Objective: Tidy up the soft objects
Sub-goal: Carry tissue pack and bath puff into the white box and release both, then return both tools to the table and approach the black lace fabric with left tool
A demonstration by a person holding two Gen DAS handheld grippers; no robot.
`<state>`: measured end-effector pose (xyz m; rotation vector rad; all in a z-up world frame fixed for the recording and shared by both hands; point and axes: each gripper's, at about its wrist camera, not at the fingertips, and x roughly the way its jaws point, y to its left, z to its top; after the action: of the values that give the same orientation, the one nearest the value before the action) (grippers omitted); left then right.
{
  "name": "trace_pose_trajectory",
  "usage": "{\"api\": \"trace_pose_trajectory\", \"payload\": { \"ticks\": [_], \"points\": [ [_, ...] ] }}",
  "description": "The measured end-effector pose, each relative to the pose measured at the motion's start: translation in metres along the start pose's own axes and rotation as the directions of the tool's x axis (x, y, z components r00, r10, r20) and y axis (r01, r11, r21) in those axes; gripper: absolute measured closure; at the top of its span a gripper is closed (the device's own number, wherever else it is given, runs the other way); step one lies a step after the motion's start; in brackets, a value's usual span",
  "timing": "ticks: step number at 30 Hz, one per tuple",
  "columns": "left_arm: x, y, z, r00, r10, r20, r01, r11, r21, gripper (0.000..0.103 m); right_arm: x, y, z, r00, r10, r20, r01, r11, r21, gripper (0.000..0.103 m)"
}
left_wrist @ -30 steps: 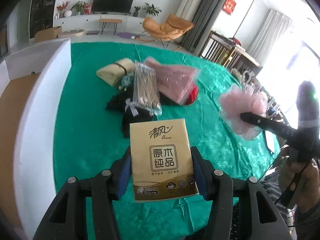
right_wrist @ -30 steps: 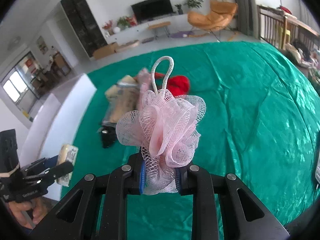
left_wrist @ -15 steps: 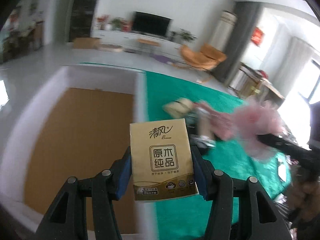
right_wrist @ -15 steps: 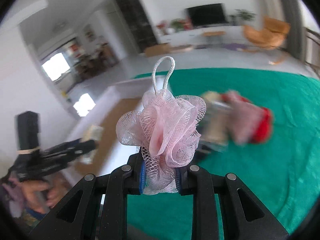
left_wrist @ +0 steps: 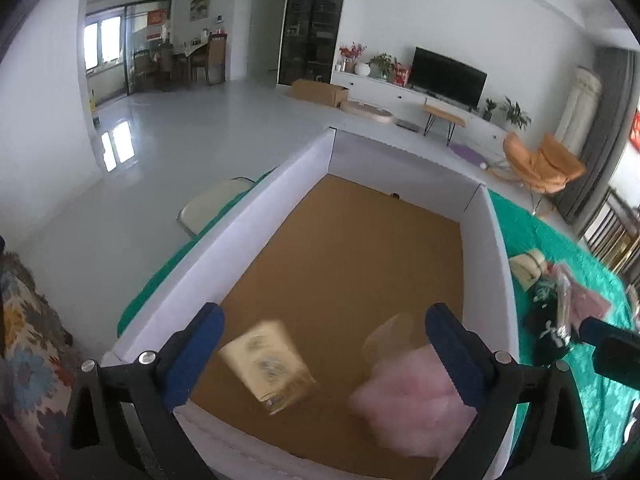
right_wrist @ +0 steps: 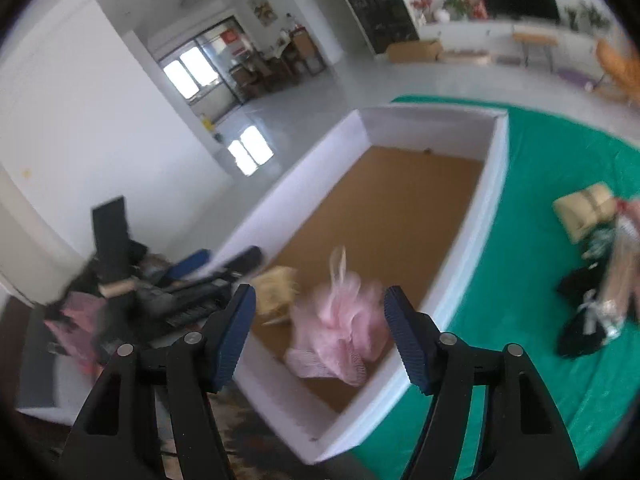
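Both handheld grippers hang over a large white-walled box [left_wrist: 486,248] with a brown cardboard floor, which sits at the edge of a bench covered in green cloth [right_wrist: 532,184]. The left gripper [left_wrist: 322,346] has its blue-padded fingers spread wide, having just been opening, with nothing pressed between them; the gold tissue pack [left_wrist: 268,364] appears blurred and tilted below them, inside the box near its front wall. The right gripper [right_wrist: 320,330] also has its fingers apart after just opening, and the pink mesh bath pouf [right_wrist: 340,336], white loop uppermost, is blurred between and beyond them without touching either pad, inside the box beside the tissue pack. In the left wrist view the pouf shows as a pink smear at the box's near right corner. Out on the green cloth, well apart from the box, lies a small heap: a beige folded bundle [right_wrist: 584,212], dark clothing [right_wrist: 580,332], a clear-wrapped packet [right_wrist: 620,276] and something pink [left_wrist: 590,306].
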<state>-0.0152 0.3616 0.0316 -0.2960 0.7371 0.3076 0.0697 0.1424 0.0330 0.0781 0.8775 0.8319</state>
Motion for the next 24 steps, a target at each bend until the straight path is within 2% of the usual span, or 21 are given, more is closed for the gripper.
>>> {"api": "trace_pose_trajectory", "payload": {
  "ticks": [3,5,6,9,11,12,13,15,16,17,19,22,24],
  "points": [
    [0.001,-0.009,-0.004,0.999,-0.046,-0.001,0.046,0.999,-0.013,0.003,-0.018,-0.016,-0.018,0.989,-0.138,0.061,0.14,0.99,-0.024,0.033],
    [0.003,-0.026,-0.003,0.996,-0.093,-0.004,0.093,0.996,0.003,0.003,-0.031,-0.034,-0.033,0.964,-0.246,0.104,0.249,0.968,-0.016,0.032],
    [-0.002,-0.04,-0.004,0.992,-0.126,-0.002,0.126,0.992,0.02,0.003,-0.038,-0.046,-0.043,0.945,-0.305,0.12,0.308,0.951,-0.004,0.032],
    [-0.016,-0.085,-0.01,0.974,-0.228,-0.003,0.228,0.97,0.089,0.003,-0.061,-0.098,-0.08,0.875,-0.468,0.123,0.462,0.883,0.076,0.032],
    [-0.021,-0.12,-0.019,0.952,-0.305,-0.028,0.306,0.942,0.138,0.003,-0.079,-0.143,-0.109,0.806,-0.584,0.1,0.568,0.809,0.149,0.032],
    [-0.025,-0.14,-0.026,0.936,-0.349,-0.053,0.352,0.92,0.171,0.003,-0.085,-0.159,-0.118,0.776,-0.625,0.081,0.606,0.775,0.176,0.032],
    [-0.029,-0.155,-0.032,0.923,-0.379,-0.074,0.386,0.902,0.195,0.003,-0.094,-0.184,-0.135,0.728,-0.684,0.048,0.66,0.718,0.22,0.032],
    [-0.028,-0.197,-0.054,0.887,-0.437,-0.148,0.461,0.849,0.257,0.003,-0.11,-0.209,-0.157,0.681,-0.733,0.005,0.702,0.654,0.282,0.033],
    [-0.025,-0.215,-0.065,0.874,-0.448,-0.186,0.484,0.829,0.279,0.003,-0.121,-0.23,-0.17,0.654,-0.756,-0.03,0.721,0.61,0.329,0.033],
    [-0.017,-0.236,-0.08,0.86,-0.454,-0.234,0.508,0.807,0.302,0.003,-0.127,-0.241,-0.177,0.638,-0.768,-0.048,0.729,0.583,0.358,0.032],
    [0.001,-0.264,-0.104,0.848,-0.444,-0.29,0.524,0.785,0.331,0.003,-0.14,-0.267,-0.187,0.612,-0.787,-0.082,0.738,0.53,0.418,0.032],
    [0.036,-0.296,-0.137,0.851,-0.397,-0.345,0.511,0.775,0.37,0.003,-0.159,-0.285,-0.199,0.593,-0.799,-0.1,0.741,0.494,0.455,0.032],
    [0.059,-0.314,-0.149,0.868,-0.351,-0.351,0.48,0.772,0.417,0.003,-0.165,-0.289,-0.201,0.587,-0.802,-0.105,0.744,0.485,0.459,0.032]
  ]
}}
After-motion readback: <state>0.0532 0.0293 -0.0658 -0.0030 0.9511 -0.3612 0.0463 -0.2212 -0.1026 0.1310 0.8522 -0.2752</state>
